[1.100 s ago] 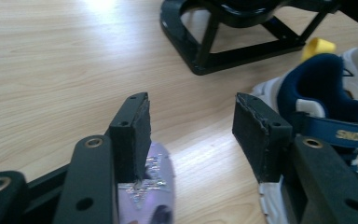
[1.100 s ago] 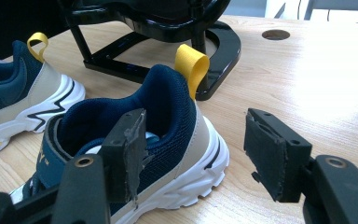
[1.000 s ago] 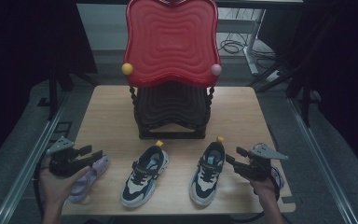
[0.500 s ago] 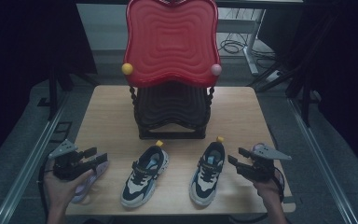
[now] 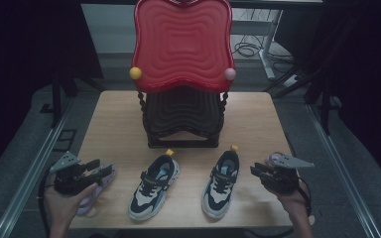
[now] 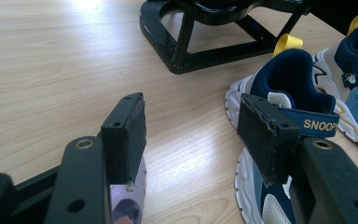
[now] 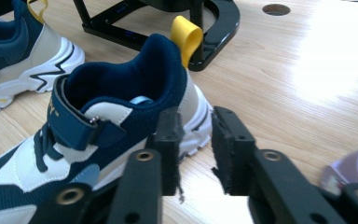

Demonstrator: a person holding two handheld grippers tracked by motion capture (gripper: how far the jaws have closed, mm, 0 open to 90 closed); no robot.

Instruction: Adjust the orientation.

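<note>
The right gripper [image 7: 195, 149] has just been closing; its jaws stand narrow with nothing between them. The right shoe [image 7: 98, 121] lies just beside it on the table [image 5: 114, 124], heel toward the black rack [image 5: 181, 119]. The left gripper [image 6: 191, 135] (jaws wide, nothing inside) waits beside the left shoe [image 6: 303, 98].

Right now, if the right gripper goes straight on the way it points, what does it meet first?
Most likely the right-hand sneaker: the right gripper, jaws just closing with nothing between them, points at its side by the heel. Depth is unclear, so it could just slip past the heel.
</note>
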